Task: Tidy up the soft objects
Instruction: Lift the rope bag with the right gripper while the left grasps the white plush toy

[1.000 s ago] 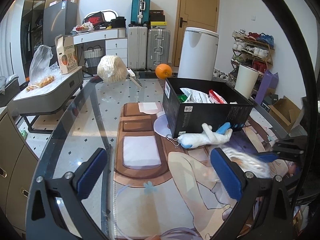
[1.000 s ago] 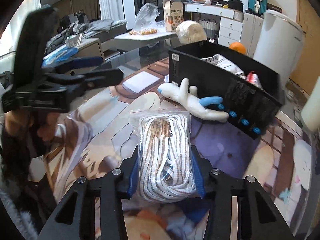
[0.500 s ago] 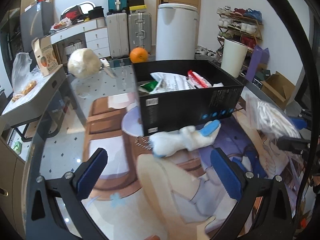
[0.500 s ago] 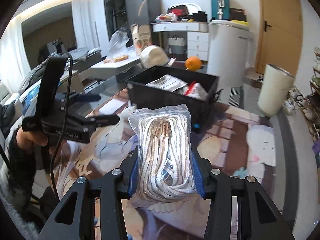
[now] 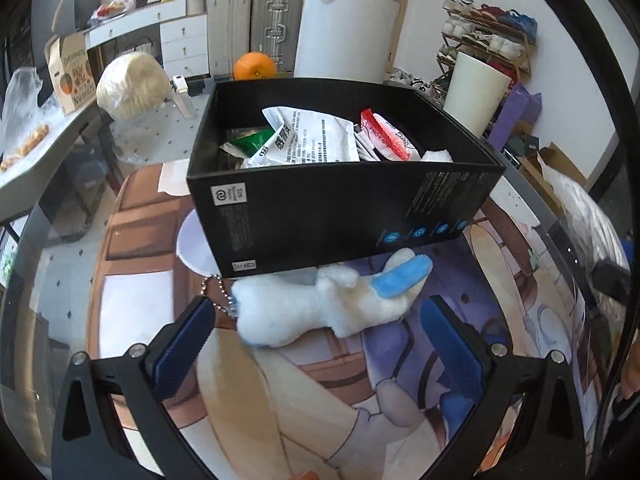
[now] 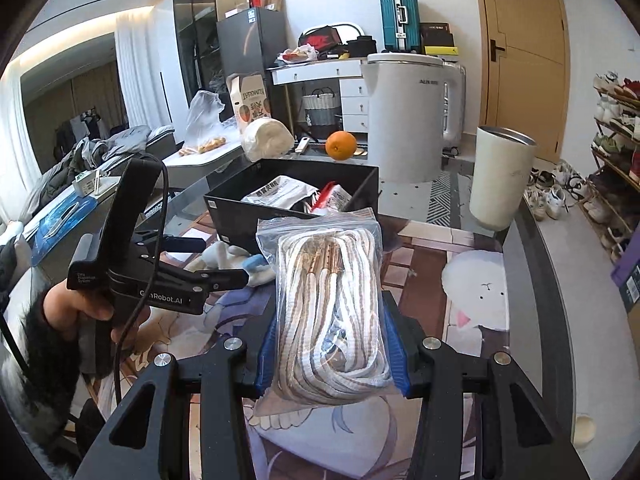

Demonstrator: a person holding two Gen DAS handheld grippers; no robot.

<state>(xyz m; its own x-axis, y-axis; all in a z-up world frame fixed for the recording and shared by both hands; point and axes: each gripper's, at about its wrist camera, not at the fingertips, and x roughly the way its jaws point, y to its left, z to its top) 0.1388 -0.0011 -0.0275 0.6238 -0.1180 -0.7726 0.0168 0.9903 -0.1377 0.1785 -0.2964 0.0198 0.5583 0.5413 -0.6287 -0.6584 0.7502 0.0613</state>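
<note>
With the right gripper (image 6: pixel 334 364) clamped on the bagged rope (image 6: pixel 334 312) and the left gripper (image 5: pixel 316 344) spread wide around the plush toy (image 5: pixel 320 304), the slick bag risked slipping before reaching the black box (image 5: pixel 340 216).

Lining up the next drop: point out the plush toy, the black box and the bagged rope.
plush toy (image 5: pixel 320 312), left wrist view, white body.
black box (image 5: pixel 320 216), left wrist view, near outer wall.
bagged rope (image 6: pixel 332 304), right wrist view, middle of the coils.

A bright room with white walls and a tan wooden door (image 6: pixel 524 56) at the back. A white drawer unit (image 6: pixel 354 98) stands beside silver suitcases (image 5: pixel 250 26), with a teal suitcase (image 6: pixel 398 20) on top. A shoe rack (image 6: pixel 618 132) lines the right wall, and white curtains (image 6: pixel 136 92) hang at the left.
</note>
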